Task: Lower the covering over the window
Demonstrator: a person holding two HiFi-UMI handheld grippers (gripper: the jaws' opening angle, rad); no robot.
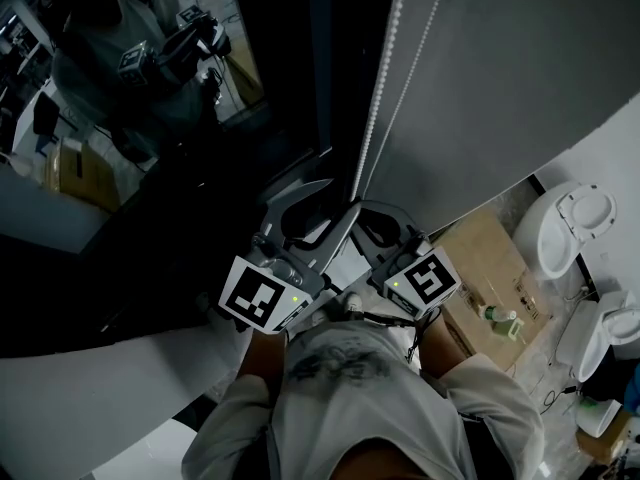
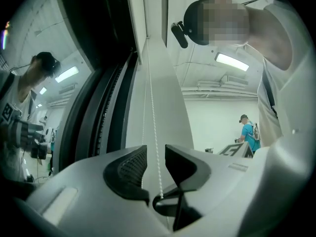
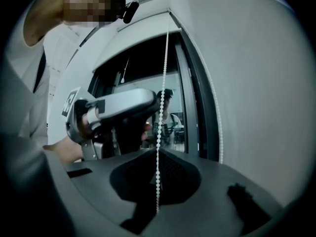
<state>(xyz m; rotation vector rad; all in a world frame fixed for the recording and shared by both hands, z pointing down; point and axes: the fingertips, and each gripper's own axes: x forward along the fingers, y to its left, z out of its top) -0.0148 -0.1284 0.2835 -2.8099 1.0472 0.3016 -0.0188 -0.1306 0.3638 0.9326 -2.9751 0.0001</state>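
In the head view both grippers sit just below the centre of the frame, side by side and close together, pointing up toward the window. The left gripper (image 1: 303,211) lies a little left of the right gripper (image 1: 383,226), and each carries its marker cube toward the bottom of the frame. The covering is a grey roller blind (image 1: 500,78) that fills the upper right of that view. The dark window (image 1: 250,118) takes up the upper left, its glass reflecting the person with the grippers. A white bead chain (image 1: 385,78) hangs along the edge of the blind, running from the top of the frame down to the grippers. A second, thinner strand slants just to its right. In the left gripper view the jaws stand apart, with a clear gap between the pads. One strand of the bead chain (image 2: 154,132) runs down through that gap without being pressed by either pad. In the right gripper view the jaws are together, clamped on the bead chain (image 3: 161,88), which rises straight from them toward the top of the frame. The other strand hangs at the right against the blind (image 3: 256,83). The left gripper shows at centre left in that view, in front of the window. A cardboard box (image 1: 490,253) lies on the floor at the lower right of the head view.
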